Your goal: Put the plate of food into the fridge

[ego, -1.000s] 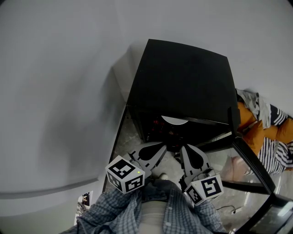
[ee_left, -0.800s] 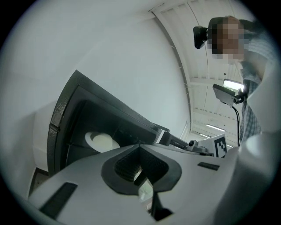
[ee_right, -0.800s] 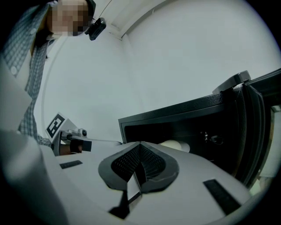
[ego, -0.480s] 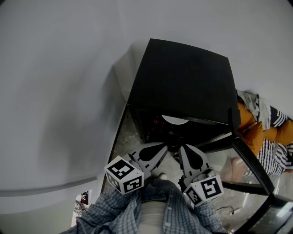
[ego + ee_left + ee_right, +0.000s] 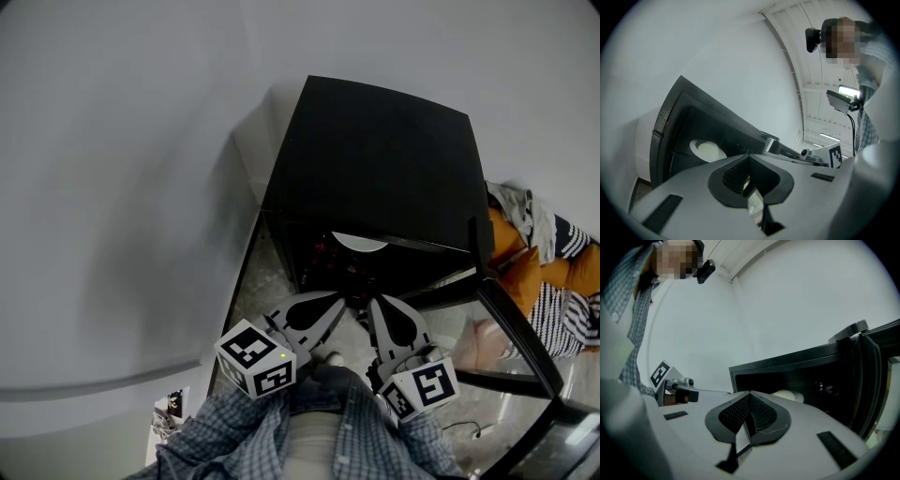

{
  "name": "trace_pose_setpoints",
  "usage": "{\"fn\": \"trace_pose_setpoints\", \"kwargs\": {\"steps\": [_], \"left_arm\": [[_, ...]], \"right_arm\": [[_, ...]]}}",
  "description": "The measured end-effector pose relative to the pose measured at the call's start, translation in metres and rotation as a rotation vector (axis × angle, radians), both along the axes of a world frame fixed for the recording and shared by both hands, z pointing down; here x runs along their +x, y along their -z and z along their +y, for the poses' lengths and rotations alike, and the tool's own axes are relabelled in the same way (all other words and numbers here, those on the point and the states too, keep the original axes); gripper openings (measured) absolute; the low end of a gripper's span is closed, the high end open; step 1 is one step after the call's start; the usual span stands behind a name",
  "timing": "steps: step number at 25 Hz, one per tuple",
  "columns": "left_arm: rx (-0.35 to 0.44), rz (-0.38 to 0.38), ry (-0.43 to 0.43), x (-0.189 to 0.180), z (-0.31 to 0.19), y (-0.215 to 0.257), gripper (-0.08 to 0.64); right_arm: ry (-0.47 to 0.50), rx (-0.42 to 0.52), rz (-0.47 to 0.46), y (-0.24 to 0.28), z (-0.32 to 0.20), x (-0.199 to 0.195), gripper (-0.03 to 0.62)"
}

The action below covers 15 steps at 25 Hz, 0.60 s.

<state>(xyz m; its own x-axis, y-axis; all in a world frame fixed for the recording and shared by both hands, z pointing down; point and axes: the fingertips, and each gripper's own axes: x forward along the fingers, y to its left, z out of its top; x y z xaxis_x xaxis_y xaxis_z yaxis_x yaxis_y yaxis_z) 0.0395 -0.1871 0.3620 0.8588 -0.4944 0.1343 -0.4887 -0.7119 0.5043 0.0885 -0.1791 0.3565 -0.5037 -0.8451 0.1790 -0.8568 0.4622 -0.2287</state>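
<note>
Black fridge is seen open, with the plate of food already laid on a shelf inside. The left tool and right tool are both pressed together, empty, before the opening. The door should be pushed shut gently.

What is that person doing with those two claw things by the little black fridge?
A person stands in front of a small black fridge with its door swung open. The plate of food sits on a shelf inside. The left gripper and the right gripper are both shut and empty, held just outside the opening. The door is not yet closed.
</note>
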Motion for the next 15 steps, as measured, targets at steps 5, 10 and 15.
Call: {"fn": "trace_pose_setpoints", "kwargs": {"steps": [5, 10, 15], "left_arm": [[-0.005, 0.002, -0.004, 0.0001, 0.0011, -0.0012, 0.006], [-0.005, -0.006, -0.011, 0.0012, 0.0020, -0.0016, 0.006], [-0.007, -0.009, -0.008, -0.0004, 0.0014, -0.0022, 0.006]], "right_arm": [[0.007, 0.000, -0.002, -0.0006, 0.0008, -0.0020, 0.006], [0.013, -0.003, -0.007, -0.0010, 0.0011, -0.0031, 0.006], [0.019, -0.005, -0.006, -0.0017, 0.0009, -0.0054, 0.006]]}}
